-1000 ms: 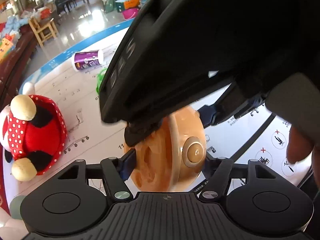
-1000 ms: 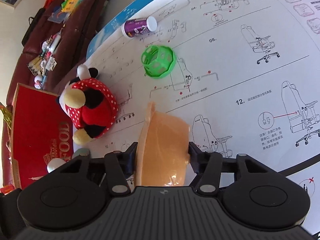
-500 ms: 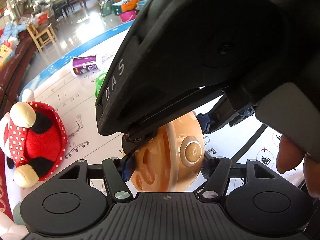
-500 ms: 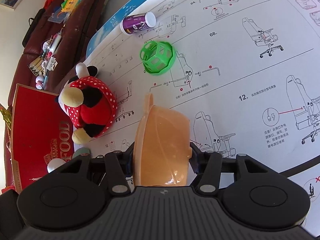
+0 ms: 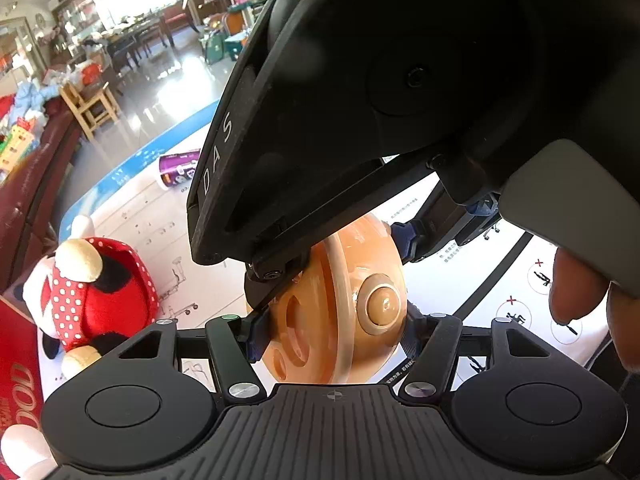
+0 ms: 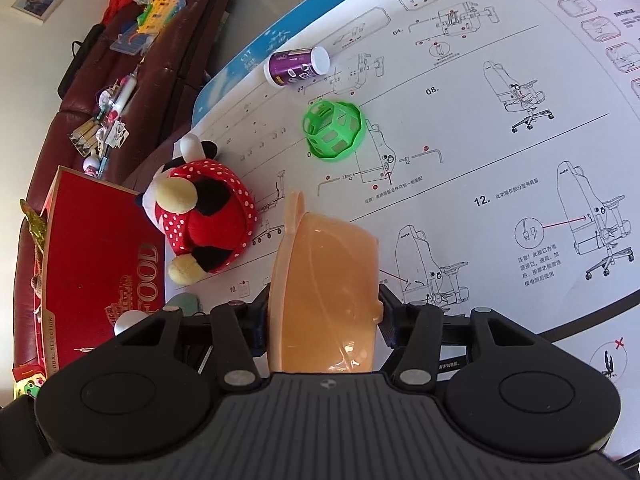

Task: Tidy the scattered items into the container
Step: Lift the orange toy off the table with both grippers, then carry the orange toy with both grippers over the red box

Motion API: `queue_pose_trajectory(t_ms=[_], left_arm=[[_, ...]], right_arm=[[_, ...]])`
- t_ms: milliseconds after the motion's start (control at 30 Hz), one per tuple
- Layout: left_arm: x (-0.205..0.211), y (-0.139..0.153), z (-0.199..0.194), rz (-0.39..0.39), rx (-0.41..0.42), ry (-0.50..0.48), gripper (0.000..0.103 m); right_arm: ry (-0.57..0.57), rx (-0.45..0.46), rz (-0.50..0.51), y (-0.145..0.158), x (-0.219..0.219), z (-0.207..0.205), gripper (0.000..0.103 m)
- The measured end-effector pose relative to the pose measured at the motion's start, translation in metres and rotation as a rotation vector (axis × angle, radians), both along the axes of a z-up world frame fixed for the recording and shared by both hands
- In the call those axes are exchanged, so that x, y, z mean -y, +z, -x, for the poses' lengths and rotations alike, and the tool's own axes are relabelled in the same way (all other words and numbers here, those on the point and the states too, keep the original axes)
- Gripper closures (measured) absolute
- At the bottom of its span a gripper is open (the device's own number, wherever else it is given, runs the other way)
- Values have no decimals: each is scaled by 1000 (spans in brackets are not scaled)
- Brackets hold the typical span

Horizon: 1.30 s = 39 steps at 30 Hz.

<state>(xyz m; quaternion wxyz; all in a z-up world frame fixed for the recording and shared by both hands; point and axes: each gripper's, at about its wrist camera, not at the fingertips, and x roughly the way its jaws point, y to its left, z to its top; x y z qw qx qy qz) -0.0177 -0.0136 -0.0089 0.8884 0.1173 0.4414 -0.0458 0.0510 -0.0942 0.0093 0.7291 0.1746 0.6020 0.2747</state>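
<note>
— Across the table a big white sheet (image 6: pixel 500 168) of chair drawings is spread. What is seen on it?

— At its left edge a red box (image 6: pixel 100 252) is laid, and a plush toy (image 6: pixel 204 220) in red dotted cloth is propped just beside the box. Farther off, a green cage (image 6: pixel 334 130) is set on the sheet, and a purple can (image 6: pixel 298 66) is tipped on its side near it.

— And the orange bowl (image 6: pixel 324 300)?

— It is held on edge above the sheet by both grippers. The right gripper (image 6: pixel 320 312) is closed on it, about half open, the pads pressed to rim and base. The left gripper (image 5: pixel 332 324) is likewise clamped across it, a little wider, with holes (image 5: pixel 294 312) and a round knob (image 5: pixel 382 304) shown.

— Is a hand seen?

— Fingers (image 5: pixel 576 296) are glimpsed at the right of the left view, under the other tool's handle.
</note>
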Motion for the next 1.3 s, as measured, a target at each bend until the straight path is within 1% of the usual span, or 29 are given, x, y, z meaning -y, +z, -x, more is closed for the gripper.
queue_pose_trajectory(t_ms=[133,433,533,767,867,1000,1033,1133,1300], left_arm=[[8,11,7,-11,16,0,40],[10,31,29,-38,68,17,40],[11,43,40,-59,100,26,40],[0,85,68,-104,197,91,40],[-14,105,78,-124,228,133,40],[-39,132,94,-152,275,216,39],[-49,137,91,-161,286,240,39],[-71,155,111,-186,315,311,39],[-121,172,144,-225,332,451,39]], right_arm=[[6,16,-6,7,0,5,48],[31,67,-28,30,-2,23,48],[51,95,-43,44,-4,32,48],[141,199,-95,92,-22,55,47],[192,235,-112,114,-40,66,47],[275,294,-139,146,-76,82,47],[300,310,-146,153,-87,87,47],[378,338,-172,172,-123,103,47],[525,359,-213,192,-191,134,47]])
